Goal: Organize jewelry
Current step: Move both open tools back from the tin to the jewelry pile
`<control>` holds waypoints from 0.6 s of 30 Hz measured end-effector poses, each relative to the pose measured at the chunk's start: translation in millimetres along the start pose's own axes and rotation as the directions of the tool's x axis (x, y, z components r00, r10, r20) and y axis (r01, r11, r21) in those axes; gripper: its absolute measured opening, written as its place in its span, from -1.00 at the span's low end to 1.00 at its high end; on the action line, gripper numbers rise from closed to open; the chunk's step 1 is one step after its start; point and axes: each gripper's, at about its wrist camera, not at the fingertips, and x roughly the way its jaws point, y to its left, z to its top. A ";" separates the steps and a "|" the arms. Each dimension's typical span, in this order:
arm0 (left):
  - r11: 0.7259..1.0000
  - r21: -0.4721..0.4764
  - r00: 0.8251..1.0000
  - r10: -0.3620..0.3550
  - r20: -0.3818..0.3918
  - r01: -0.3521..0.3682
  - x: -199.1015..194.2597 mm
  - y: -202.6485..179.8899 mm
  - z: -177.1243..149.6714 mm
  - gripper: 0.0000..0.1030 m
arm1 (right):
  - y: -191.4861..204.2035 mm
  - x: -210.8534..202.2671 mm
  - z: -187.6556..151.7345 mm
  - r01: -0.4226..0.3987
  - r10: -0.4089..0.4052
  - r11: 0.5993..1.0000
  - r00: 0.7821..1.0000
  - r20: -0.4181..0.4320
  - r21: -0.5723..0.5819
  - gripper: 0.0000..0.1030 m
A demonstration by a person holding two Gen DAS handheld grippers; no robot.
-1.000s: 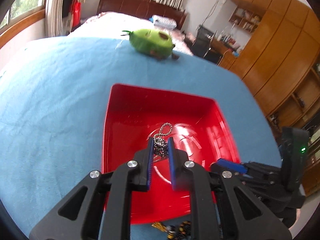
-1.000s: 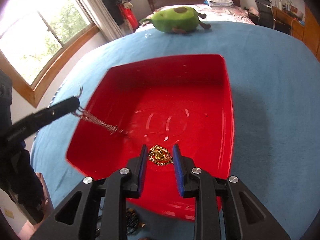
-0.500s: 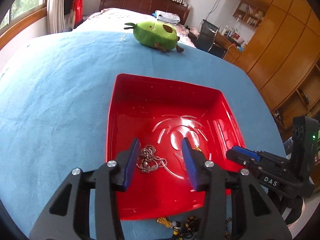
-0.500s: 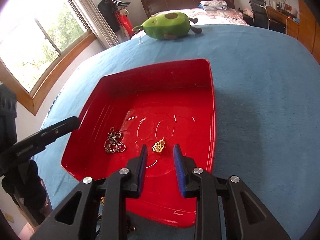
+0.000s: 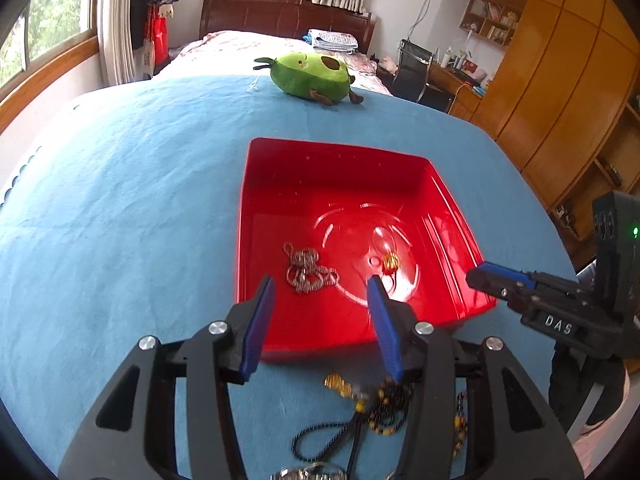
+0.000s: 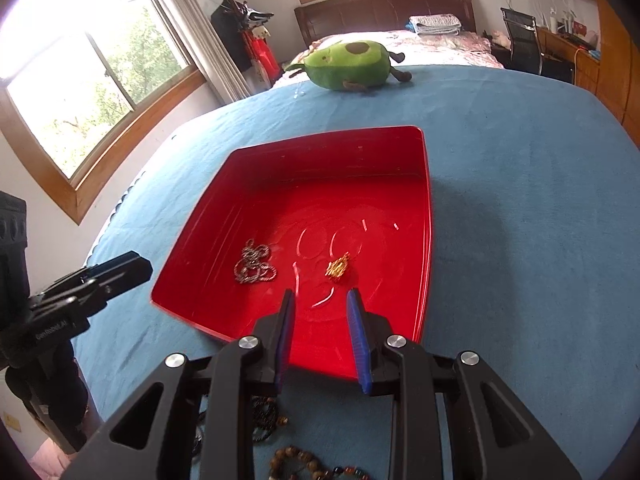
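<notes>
A red tray (image 5: 280, 152) (image 6: 428, 200) sits on the blue cloth. In it lie a silver bead chain (image 5: 306, 268) (image 6: 254, 266) and a small gold piece (image 5: 390, 261) (image 6: 339, 268). My left gripper (image 5: 320, 292) is open and empty, held above the tray's near edge. My right gripper (image 6: 320, 306) is open and empty, also above the near edge. Dark and amber bead strands (image 5: 384, 404) (image 6: 300, 460) lie on the cloth in front of the tray, partly hidden by the grippers.
A green avocado plush (image 5: 310, 76) (image 6: 352, 65) lies at the far edge of the blue cloth (image 5: 120, 200). Behind are a bed, a window at left and wooden cabinets at right.
Both grippers opened and let the silver chain and the gold piece drop into the tray. Both then pulled back toward the near edge.
</notes>
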 end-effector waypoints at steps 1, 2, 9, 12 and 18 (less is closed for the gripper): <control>1.000 0.007 1.000 0.001 -0.003 -0.001 -2.7 -1.3 -5.5 -0.08 | 1.1 -1.6 -2.5 -0.002 0.002 1.000 1.000 0.000 -0.003 -0.47; 1.000 0.013 1.000 0.000 -0.008 0.000 -4.5 -2.4 -11.4 -0.08 | 2.4 -3.4 -6.2 -0.005 0.005 1.000 1.000 0.001 -0.004 -0.47; 0.998 0.052 0.996 -0.011 -0.092 0.016 4.3 -10.3 -51.8 -0.08 | 3.7 -7.3 -39.4 -0.019 0.019 1.000 1.000 -0.021 0.004 -0.47; 0.999 0.043 0.992 -0.019 -0.126 0.024 11.3 -8.7 -64.6 -0.08 | 1.3 -5.3 -53.3 -0.017 0.018 1.000 0.999 -0.039 0.014 -0.47; 1.000 0.018 0.990 -0.006 -0.141 0.008 10.7 3.2 -86.1 0.01 | -3.5 -10.5 -86.3 -0.007 0.009 1.000 0.998 -0.067 0.017 -0.46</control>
